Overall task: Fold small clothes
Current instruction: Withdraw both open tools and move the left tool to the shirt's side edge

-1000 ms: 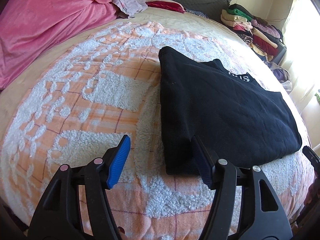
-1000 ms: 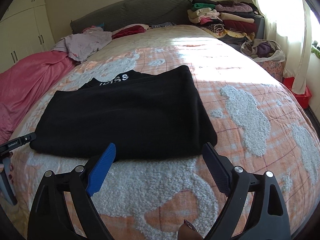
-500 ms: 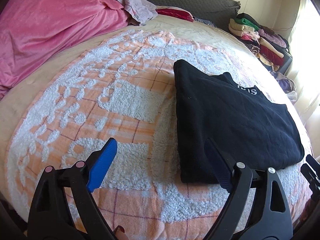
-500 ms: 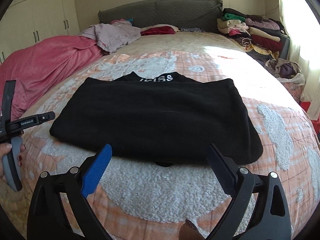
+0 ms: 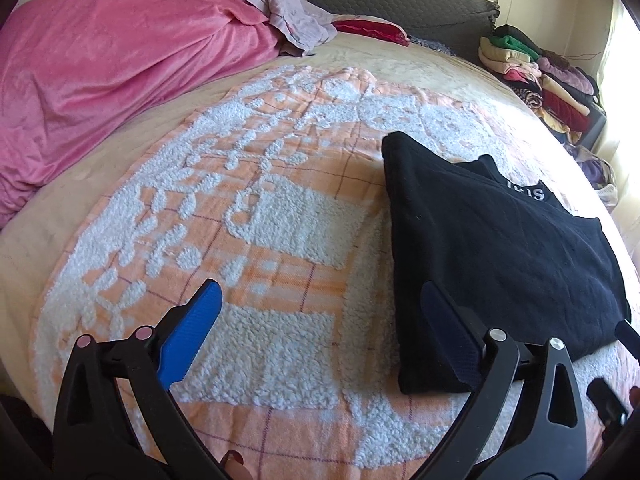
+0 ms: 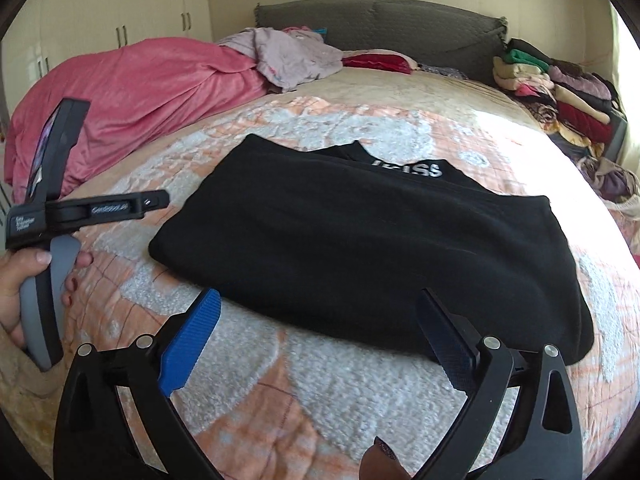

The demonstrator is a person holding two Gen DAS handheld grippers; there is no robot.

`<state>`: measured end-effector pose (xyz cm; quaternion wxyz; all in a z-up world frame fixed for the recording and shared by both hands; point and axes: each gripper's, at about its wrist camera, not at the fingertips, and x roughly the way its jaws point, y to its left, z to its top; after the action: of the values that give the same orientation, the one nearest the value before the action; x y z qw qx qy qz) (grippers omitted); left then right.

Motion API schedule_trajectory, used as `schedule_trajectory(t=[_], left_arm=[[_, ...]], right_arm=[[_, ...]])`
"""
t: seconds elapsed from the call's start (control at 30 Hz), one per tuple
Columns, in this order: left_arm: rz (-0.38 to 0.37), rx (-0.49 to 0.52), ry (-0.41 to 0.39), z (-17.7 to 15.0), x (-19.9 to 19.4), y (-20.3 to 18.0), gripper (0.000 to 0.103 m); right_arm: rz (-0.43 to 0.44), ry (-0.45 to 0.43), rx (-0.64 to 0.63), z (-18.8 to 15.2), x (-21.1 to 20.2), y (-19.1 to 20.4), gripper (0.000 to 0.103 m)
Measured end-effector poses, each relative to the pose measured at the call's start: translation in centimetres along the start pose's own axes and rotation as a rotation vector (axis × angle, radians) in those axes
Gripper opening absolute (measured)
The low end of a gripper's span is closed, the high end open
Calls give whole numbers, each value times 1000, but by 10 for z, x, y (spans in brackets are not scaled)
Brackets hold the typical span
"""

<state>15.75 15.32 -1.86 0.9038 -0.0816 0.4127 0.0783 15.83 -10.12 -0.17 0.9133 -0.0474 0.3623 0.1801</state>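
A folded black garment (image 5: 500,248) with white lettering at its collar lies flat on the orange and white blanket (image 5: 280,216). My left gripper (image 5: 320,288) hovers at its near left corner. Its jaws are opening, the right finger stands over the garment's edge, and the pads press on nothing. My right gripper (image 6: 318,296) stands open just in front of the black garment (image 6: 360,248), at its near edge, with only blanket between the pads. In the right wrist view a hand holds the left gripper (image 6: 52,216) beside the garment's left end.
A pink duvet (image 5: 100,72) is heaped at the far left, with a lilac garment (image 5: 292,12) and a red one (image 5: 372,30) near the grey headboard (image 6: 380,20). A stack of folded clothes (image 6: 560,92) stands at the far right. Wardrobe doors (image 6: 120,20) line the left wall.
The left jaws have spread wide and drawn slightly back from the garment's corner. The right gripper has swung left along the garment's near edge, so the garment now sits centred ahead of it.
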Motion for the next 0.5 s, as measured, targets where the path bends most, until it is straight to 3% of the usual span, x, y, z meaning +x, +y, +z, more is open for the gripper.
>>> schedule_trajectory(t=[0.23,0.5], left_arm=[[47,5,11,14,11,3,93],[51,1,25,35,25,2,93]], right_arm=[[31,9,-71,7,16,26,98],[57,20,-126,11,33,46,98]])
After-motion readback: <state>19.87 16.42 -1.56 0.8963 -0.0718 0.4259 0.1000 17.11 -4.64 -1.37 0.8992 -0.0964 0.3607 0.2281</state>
